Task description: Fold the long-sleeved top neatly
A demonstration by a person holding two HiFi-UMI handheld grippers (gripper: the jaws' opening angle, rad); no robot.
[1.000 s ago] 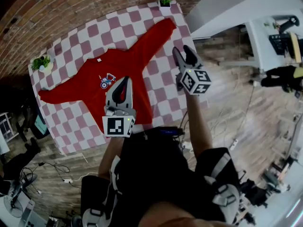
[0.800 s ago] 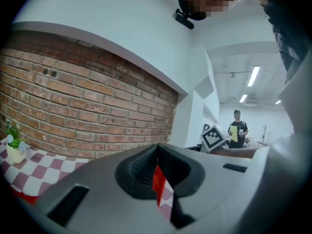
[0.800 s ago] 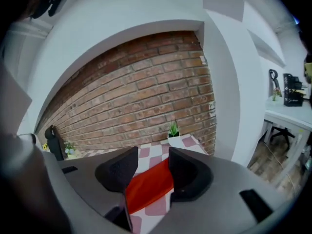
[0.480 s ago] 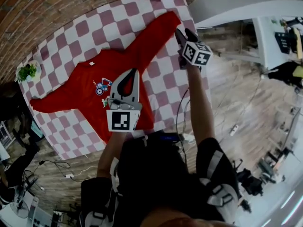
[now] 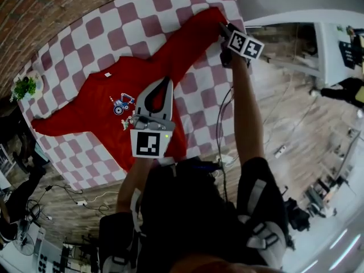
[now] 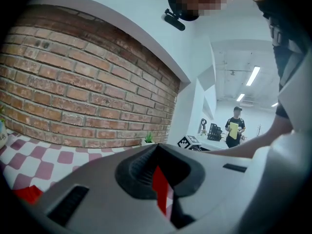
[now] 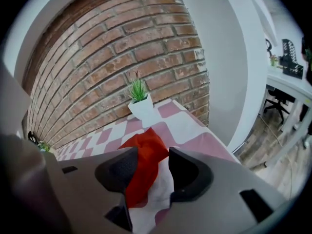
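Note:
The red long-sleeved top (image 5: 91, 104) lies spread flat, front up, on the pink-and-white checked table (image 5: 199, 101), sleeves out to both sides. My left gripper (image 5: 166, 81) hovers over the top's near side by the hem, jaws shut with nothing in them; in the left gripper view red cloth (image 6: 160, 186) shows only through the slit behind its tips (image 6: 157, 147). My right gripper (image 5: 226, 36) is at the end of the right sleeve (image 5: 193, 38). Its jaws stand open (image 7: 153, 155), and the red cuff (image 7: 146, 147) lies between them, not pinched.
A small potted plant (image 7: 140, 104) stands at the table's far corner just beyond the cuff, and another (image 5: 25, 87) at the left edge. A brick wall (image 7: 122, 38) backs the table. The table edge drops to wood floor with cables (image 5: 278, 152). A person (image 6: 235, 130) stands far off.
Both grippers moved forward and down toward the table. The right one travelled to the right sleeve's cuff, still open. The left stayed shut over the top's near side.

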